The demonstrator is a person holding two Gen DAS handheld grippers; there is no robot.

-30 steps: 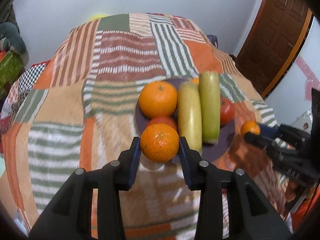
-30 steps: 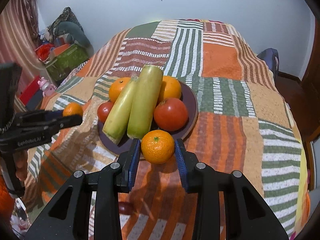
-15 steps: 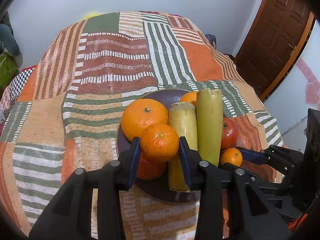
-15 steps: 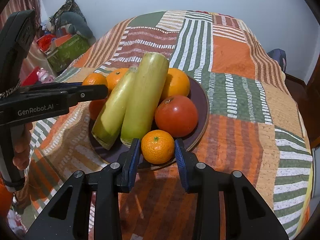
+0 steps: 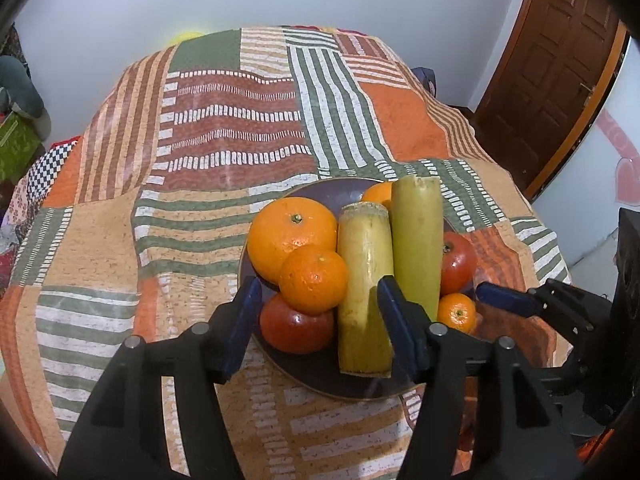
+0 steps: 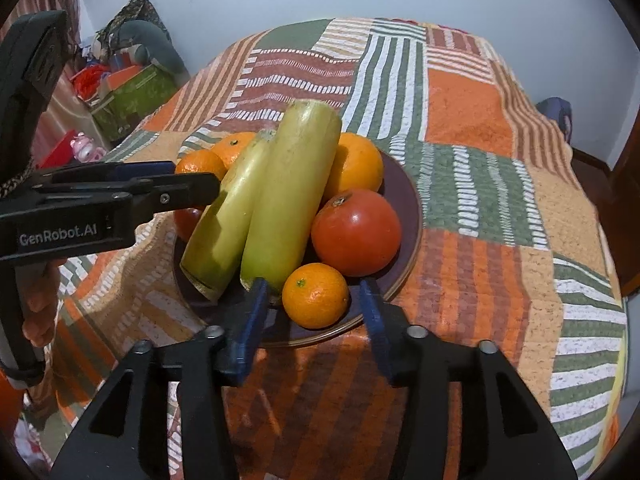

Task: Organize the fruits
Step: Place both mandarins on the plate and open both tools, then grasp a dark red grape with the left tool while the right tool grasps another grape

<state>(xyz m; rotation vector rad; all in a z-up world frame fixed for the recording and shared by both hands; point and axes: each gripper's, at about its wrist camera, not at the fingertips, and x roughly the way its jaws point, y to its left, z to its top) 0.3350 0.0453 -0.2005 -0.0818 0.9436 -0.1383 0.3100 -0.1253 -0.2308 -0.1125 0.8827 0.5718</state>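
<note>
Patchwork bedspread (image 5: 224,152) in orange, green and rust stripes covers the bed, with a pale wall and a brown wooden door (image 5: 560,80) behind. At centre stands a dark round plate (image 6: 404,184) carrying two pale green cut stalks (image 6: 288,200), two red tomatoes (image 6: 356,232), two large oranges (image 5: 292,236) and two small mandarins. One small mandarin (image 5: 314,280) lies atop the pile at the plate's 8 o'clock side, against the large orange and a tomato; the other small mandarin (image 6: 315,295) sits on the rim at 6 o'clock in the right view. Left claw (image 5: 320,316) and right claw (image 6: 314,316) both stand apart, each flanking its mandarin without touching it. Both reach in nearly level from opposite sides of the plate. Judged from this, every visible fruit is gathered; only withdrawal appears left.
</note>
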